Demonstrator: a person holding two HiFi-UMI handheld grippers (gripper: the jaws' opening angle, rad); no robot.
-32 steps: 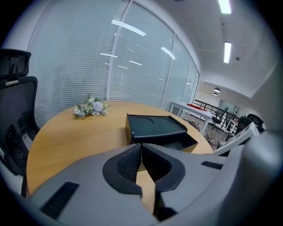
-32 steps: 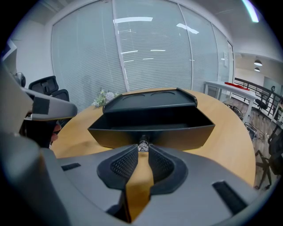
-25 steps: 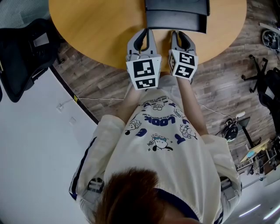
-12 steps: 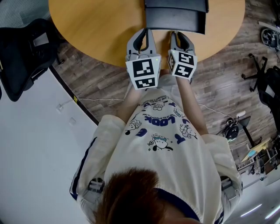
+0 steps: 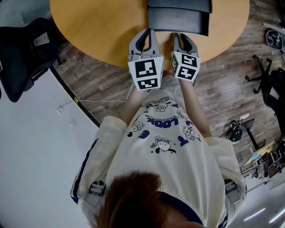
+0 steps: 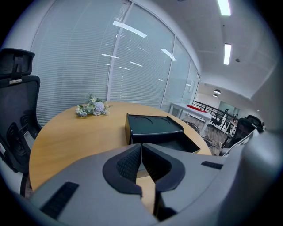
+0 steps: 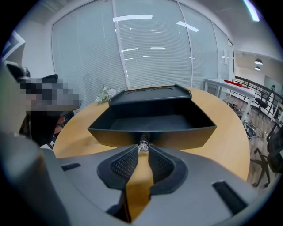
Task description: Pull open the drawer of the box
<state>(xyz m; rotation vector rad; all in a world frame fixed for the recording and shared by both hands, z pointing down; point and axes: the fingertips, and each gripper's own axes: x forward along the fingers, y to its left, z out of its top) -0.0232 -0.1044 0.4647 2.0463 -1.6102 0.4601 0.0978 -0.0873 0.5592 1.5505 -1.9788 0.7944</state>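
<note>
A black box [image 5: 178, 4] stands at the far side of the round wooden table [image 5: 98, 26]. Its drawer [image 5: 178, 22] is pulled out toward me and is empty inside [image 7: 154, 123]. My right gripper [image 5: 180, 35] is at the drawer front, and its fingertips are shut on the small shiny drawer knob [image 7: 143, 146]. My left gripper [image 5: 146, 34] hovers beside it to the left, shut with nothing between its fingers [image 6: 132, 161]. From the left gripper view the box [image 6: 152, 126] and open drawer [image 6: 179, 143] lie ahead and to the right.
A small bunch of flowers [image 6: 92, 107] lies on the table beyond the box. A black office chair [image 5: 22, 53] stands left of the table. The table's near edge is just under both grippers. More chairs and gear stand on the wooden floor at right [image 5: 271, 84].
</note>
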